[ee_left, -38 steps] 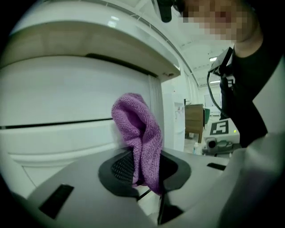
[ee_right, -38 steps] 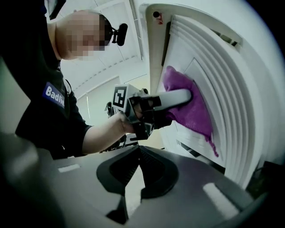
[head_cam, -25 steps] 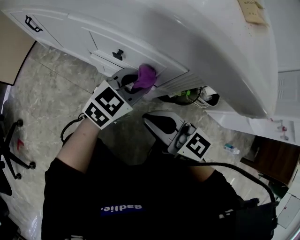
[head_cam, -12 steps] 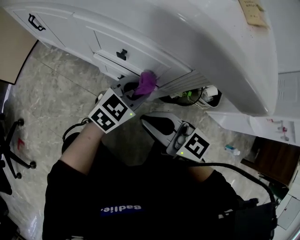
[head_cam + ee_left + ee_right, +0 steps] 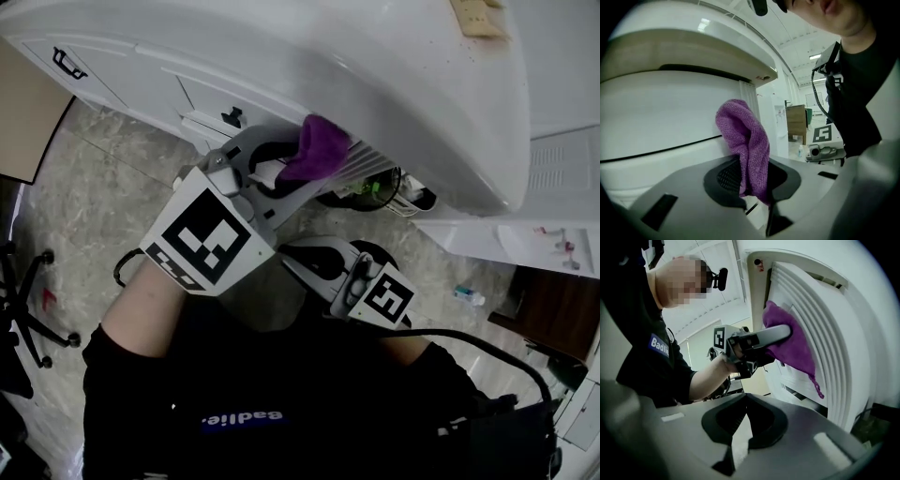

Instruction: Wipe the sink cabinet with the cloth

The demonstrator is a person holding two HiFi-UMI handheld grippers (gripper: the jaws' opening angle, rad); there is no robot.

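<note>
Left gripper (image 5: 284, 169) cube: black-and-white square marker (image 5: 206, 242), a block pattern with no letters or digits.
Right gripper (image 5: 298, 251) cube: smaller marker of the same kind (image 5: 387, 295); in the left gripper view, blocks shaped a little like a 5.
Black shirt (image 5: 281, 394): blue patch (image 5: 242, 417) with white lettering, upside down in the head view; possibly a name tag, so not read off.
Sink cabinet (image 5: 394, 75) top: tan label (image 5: 476, 13) with dark print, too small to read.
White shelf (image 5: 525, 246) at right: small red marks, illegible.
</note>
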